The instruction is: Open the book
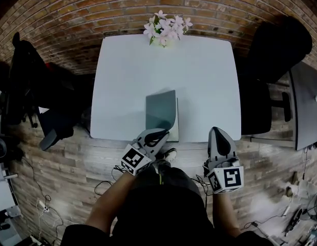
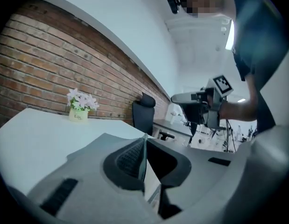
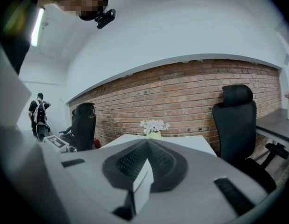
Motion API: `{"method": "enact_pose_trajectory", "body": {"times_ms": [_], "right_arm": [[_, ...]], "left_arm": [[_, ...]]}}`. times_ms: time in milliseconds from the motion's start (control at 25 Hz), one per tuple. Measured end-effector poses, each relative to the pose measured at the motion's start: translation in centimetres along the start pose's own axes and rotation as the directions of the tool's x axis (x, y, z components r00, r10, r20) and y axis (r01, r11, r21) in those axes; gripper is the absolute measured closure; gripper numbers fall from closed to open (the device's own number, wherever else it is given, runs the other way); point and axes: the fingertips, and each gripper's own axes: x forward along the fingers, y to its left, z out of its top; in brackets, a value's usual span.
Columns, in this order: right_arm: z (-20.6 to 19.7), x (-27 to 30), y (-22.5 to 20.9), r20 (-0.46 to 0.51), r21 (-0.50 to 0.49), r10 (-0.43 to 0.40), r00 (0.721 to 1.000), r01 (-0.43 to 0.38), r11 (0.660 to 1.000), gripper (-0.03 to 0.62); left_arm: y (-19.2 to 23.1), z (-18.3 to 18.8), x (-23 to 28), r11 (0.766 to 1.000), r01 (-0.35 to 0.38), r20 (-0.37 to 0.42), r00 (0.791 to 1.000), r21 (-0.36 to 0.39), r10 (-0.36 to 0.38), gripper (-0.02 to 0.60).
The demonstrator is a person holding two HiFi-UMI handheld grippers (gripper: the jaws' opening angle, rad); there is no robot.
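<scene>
Now | book (image 1: 175,123) lengthwise toward flowers (image 1: 166,28) | left gripper (image 1: 161,134) jaws pinch cover (image 1: 161,109) | right gripper (image 1: 216,130) jaws closed, empty

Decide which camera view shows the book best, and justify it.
Head view: the whole book shows, cover lifted by the left gripper. Left gripper view shows only the cover's edge pinched between the jaws; right gripper view shows none.

Smooth matt white table (image 1: 127,81); on it, a book (image 1: 161,109) with a dull, smooth cover; behind the table, a rough brick wall (image 1: 148,4).
</scene>
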Motion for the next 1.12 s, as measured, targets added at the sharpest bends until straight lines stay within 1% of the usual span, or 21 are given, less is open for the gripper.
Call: {"method": "enact_pose_trajectory", "body": {"times_ms": [80, 160, 320, 480, 600, 720, 840, 1040, 1120], "right_arm": [[0.1, 0.6, 0.7, 0.001, -0.007, 0.018, 1.0, -0.018, 1.0, 0.583], [0.2, 1.0, 1.5, 0.001, -0.014, 0.034, 0.999, -0.034, 0.999, 0.583], [0.5, 1.8, 2.8, 0.002, -0.024, 0.061, 0.998, -0.061, 0.998, 0.583], [0.9, 2.4, 3.9, 0.002, -0.037, 0.079, 0.997, -0.079, 0.996, 0.583], [1.1, 3.0, 4.5, 0.003, -0.045, 0.092, 0.996, -0.092, 0.995, 0.583], [1.2, 3.6, 5.0, 0.001, -0.051, 0.101, 0.995, -0.1, 0.994, 0.583], [1.4, 4.0, 5.5, -0.003, -0.057, 0.106, 0.994, -0.106, 0.993, 0.583], [1.4, 4.7, 6.1, -0.01, -0.062, 0.114, 0.993, -0.115, 0.991, 0.583], [1.4, 5.1, 6.3, -0.011, -0.064, 0.117, 0.993, -0.118, 0.991, 0.583]], "left_arm": [[1.1, 1.7, -1.6, 0.998, -0.049, 0.073, 0.996, -0.05, 0.053, 0.545], [2.0, 3.1, -3.1, 0.993, -0.086, 0.132, 0.987, -0.085, 0.096, 0.546], [3.8, 4.4, -5.9, 0.977, -0.147, 0.2, 0.964, -0.154, 0.177, 0.546], [5.6, 4.7, -8.8, 0.949, -0.212, 0.242, 0.933, -0.234, 0.268, 0.546], [6.9, 4.1, -10.6, 0.922, -0.243, 0.258, 0.91, -0.303, 0.325, 0.546], [7.8, 3.5, -12.2, 0.897, -0.275, 0.26, 0.891, -0.346, 0.373, 0.546], [9.2, 3.0, -14.2, 0.862, -0.31, 0.26, 0.863, -0.401, 0.432, 0.546], [11.2, 1.8, -16.6, 0.821, -0.359, 0.241, 0.835, -0.445, 0.495, 0.546], [12.1, 1.0, -17.4, 0.809, -0.377, 0.234, 0.825, -0.45, 0.514, 0.546]]}}
